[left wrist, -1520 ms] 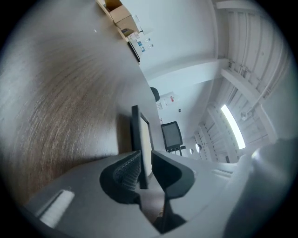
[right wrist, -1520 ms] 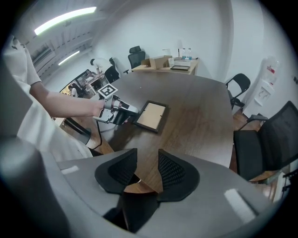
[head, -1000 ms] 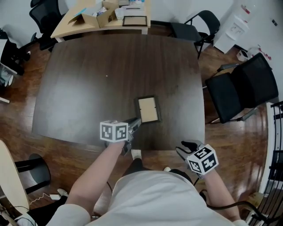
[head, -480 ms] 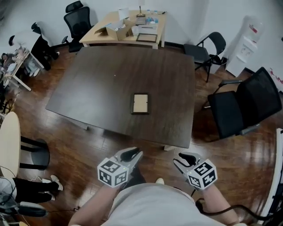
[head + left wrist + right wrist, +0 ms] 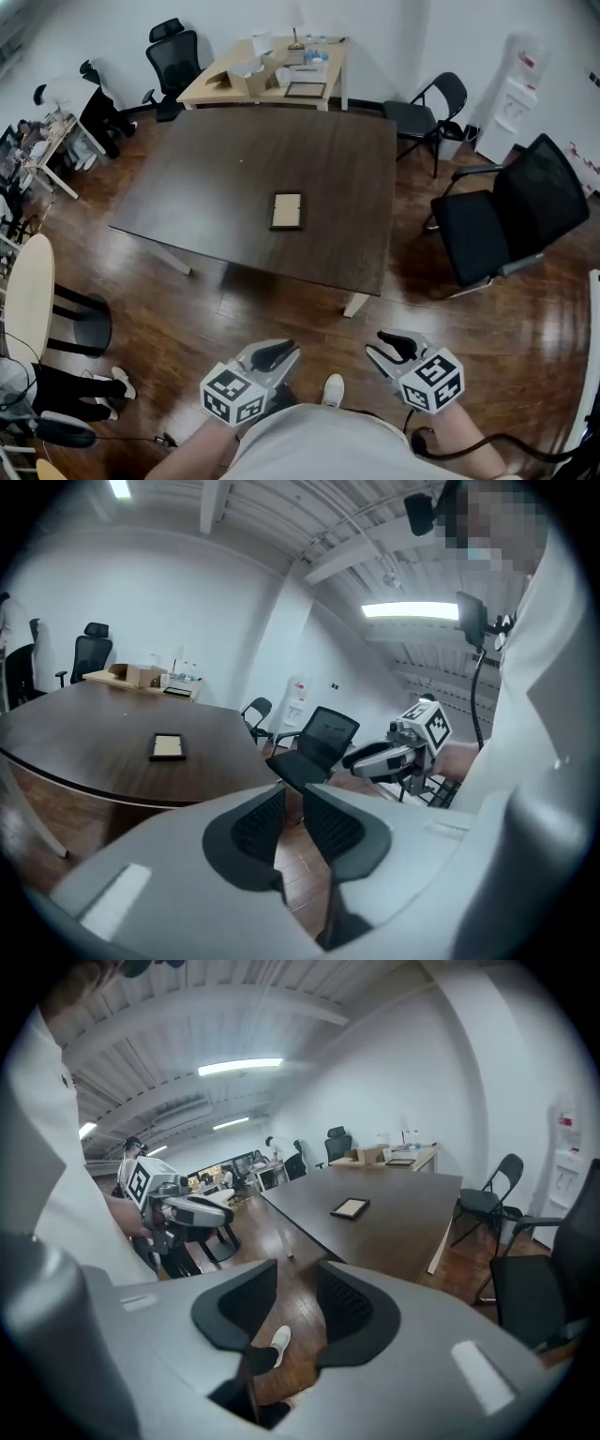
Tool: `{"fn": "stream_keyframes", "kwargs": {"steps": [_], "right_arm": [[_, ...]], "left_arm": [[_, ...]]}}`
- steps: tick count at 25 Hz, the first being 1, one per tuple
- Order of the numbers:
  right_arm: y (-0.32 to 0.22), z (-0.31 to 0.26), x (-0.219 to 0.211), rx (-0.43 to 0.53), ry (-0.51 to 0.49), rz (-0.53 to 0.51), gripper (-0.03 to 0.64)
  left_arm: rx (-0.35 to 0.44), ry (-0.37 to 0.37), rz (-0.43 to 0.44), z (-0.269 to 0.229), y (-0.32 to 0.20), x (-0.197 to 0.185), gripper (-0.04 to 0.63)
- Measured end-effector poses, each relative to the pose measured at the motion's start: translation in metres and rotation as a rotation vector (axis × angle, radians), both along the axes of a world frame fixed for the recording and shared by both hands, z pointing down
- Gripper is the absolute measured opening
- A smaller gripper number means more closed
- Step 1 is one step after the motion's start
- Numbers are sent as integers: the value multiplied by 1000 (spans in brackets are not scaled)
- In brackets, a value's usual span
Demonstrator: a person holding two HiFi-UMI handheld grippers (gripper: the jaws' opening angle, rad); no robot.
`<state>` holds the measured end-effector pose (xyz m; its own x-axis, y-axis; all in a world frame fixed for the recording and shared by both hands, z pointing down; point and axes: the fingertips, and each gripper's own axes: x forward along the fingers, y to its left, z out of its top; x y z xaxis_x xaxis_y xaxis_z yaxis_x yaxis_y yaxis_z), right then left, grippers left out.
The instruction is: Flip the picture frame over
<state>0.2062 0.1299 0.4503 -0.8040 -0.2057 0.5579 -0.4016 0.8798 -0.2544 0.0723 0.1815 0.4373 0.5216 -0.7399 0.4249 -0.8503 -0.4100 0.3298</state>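
Picture frame (image 5: 287, 211) lies untouched on table (image 5: 206, 178), left hand-held gripper (image 5: 281, 354) withdrawn

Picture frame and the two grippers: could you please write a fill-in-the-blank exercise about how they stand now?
1. The picture frame lies ___ on the dark table.
2. The jaws of the left gripper and of the right gripper hold ___.
3. Of the two, the ___ gripper is nearer the large black chair.
Missing words: flat; nothing; right.
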Motion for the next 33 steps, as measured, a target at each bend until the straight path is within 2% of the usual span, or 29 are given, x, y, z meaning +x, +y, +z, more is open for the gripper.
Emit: {"fn": "stream_keyframes", "kwargs": {"steps": [8,13,33], "right_arm": [[12,-26,8,69,-46,-20,138],[17,-30,8,103,-25,-50,135],[25,-31,10,113,-16,-32,129]], "left_arm": [[67,-14,28,-27,0,24,58],[50,-4,25,-23,13,26,58],[80,-3,19,-23,13,22,57]]}}
